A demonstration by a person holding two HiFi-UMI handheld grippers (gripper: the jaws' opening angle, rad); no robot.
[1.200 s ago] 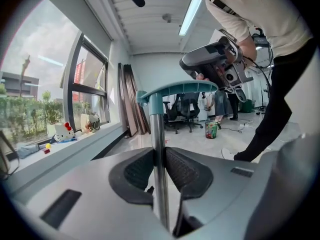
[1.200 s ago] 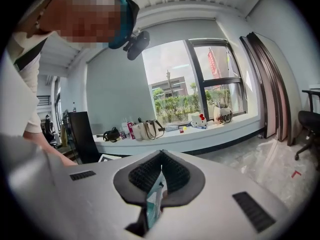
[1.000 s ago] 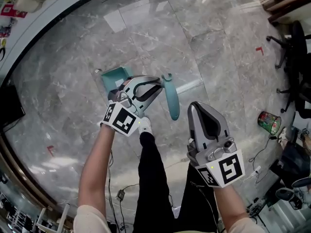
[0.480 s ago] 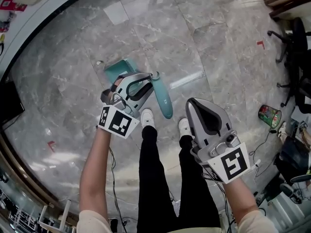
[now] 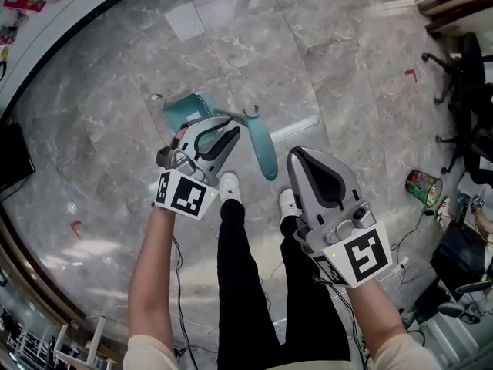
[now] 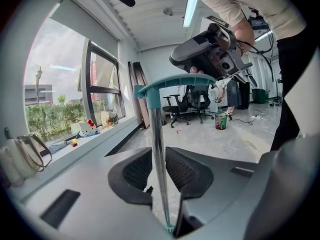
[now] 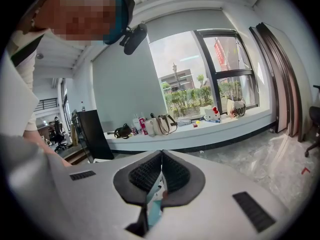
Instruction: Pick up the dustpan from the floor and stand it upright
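A teal dustpan (image 5: pixel 187 108) on a thin metal pole (image 6: pixel 156 149) has a curved teal handle (image 5: pixel 262 149). My left gripper (image 5: pixel 225 132) is shut on the pole, which runs straight up between the pads to the handle (image 6: pixel 175 81) in the left gripper view. Most of the pole is hidden under the gripper in the head view. My right gripper (image 5: pixel 302 163) hovers to the right of the handle, apart from it. Its jaws meet (image 7: pixel 160 171) with nothing between them. The same gripper (image 6: pixel 210 54) shows behind the handle in the left gripper view.
The floor is grey marble (image 5: pixel 115 91). Black office chairs (image 5: pixel 470 75) and a green bin (image 5: pixel 422 189) stand at the right. Cables (image 5: pixel 192 307) lie near the person's feet (image 5: pixel 228 185). A window ledge (image 5: pixel 46 29) curves along the top left, and a black box (image 5: pixel 15 160) stands at the left.
The left gripper has drawn back a little toward the person with the dustpan, and the handle swung slightly left. The right gripper shifted left. The person's feet stepped closer together.
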